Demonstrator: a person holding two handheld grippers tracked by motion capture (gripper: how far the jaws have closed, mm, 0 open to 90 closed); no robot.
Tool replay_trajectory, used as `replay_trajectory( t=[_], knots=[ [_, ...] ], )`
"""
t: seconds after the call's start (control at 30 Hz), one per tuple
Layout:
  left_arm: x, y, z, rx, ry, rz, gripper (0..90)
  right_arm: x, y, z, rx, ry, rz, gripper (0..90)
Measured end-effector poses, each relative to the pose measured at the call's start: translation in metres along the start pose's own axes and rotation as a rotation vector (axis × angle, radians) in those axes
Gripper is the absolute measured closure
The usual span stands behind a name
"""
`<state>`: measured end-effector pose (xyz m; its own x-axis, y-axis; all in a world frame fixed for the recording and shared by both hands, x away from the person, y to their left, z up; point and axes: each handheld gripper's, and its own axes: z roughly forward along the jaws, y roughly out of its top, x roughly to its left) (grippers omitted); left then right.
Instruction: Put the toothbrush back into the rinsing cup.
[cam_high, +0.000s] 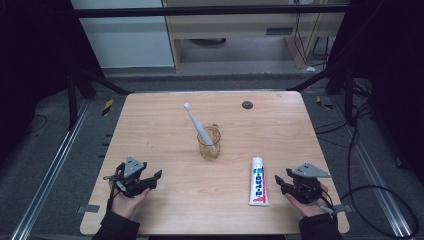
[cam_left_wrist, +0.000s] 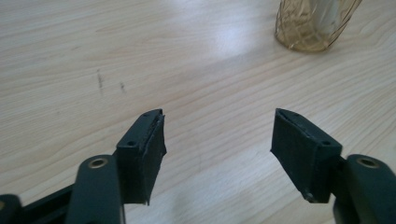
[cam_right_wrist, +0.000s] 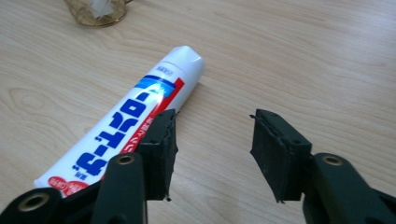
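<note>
Resting flat on the pale wooden counter (cam_high: 165, 125), the white toothpaste tube with blue lettering and red trim (cam_high: 258, 181) lies lengthwise near the front right edge, its round cap end toward the middle of the counter and its crimped end toward the person. The right tool (cam_high: 279, 181) sits just beside it, on the tube's right, held low in the person's right hand (cam_high: 311, 200); in the right gripper view its two black jaws stand partly apart with only bare wood between them, and the tube (cam_right_wrist: 135, 116) runs along the outside of the left-hand jaw, close to it, though whether they touch cannot be told. The left tool (cam_high: 154, 179) is well apart from the tube, near the front left of the counter, in the person's left hand (cam_high: 125, 197); in the left gripper view its jaws stand wide over empty wood. Toward the middle of the counter stands an amber ribbed glass cup (cam_high: 209, 143) with a white toothbrush (cam_high: 196, 123) leaning in it, tilted up and to the left. A small dark round disc (cam_high: 247, 105) lies near the far edge.
</note>
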<state>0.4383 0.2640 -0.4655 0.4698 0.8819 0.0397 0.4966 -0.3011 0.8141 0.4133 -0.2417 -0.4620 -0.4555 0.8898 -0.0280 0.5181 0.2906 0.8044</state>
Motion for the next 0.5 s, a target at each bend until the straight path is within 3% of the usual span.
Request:
replay_trajectory(
  t=[0.2,0.3,0.5],
  knots=[
    [0.007,-0.012,-0.009,0.024,-0.003,-0.012,39.4,0.007,0.000,0.000,0.026,0.041,-0.009,62.4],
    [0.012,-0.015,-0.012,0.007,0.005,-0.032,43.1,0.010,-0.002,0.000,0.040,0.059,-0.007,66.8],
    [0.015,-0.016,-0.014,-0.002,0.052,-0.026,45.0,0.016,-0.006,0.002,0.073,0.092,-0.021,76.7]
  ],
)
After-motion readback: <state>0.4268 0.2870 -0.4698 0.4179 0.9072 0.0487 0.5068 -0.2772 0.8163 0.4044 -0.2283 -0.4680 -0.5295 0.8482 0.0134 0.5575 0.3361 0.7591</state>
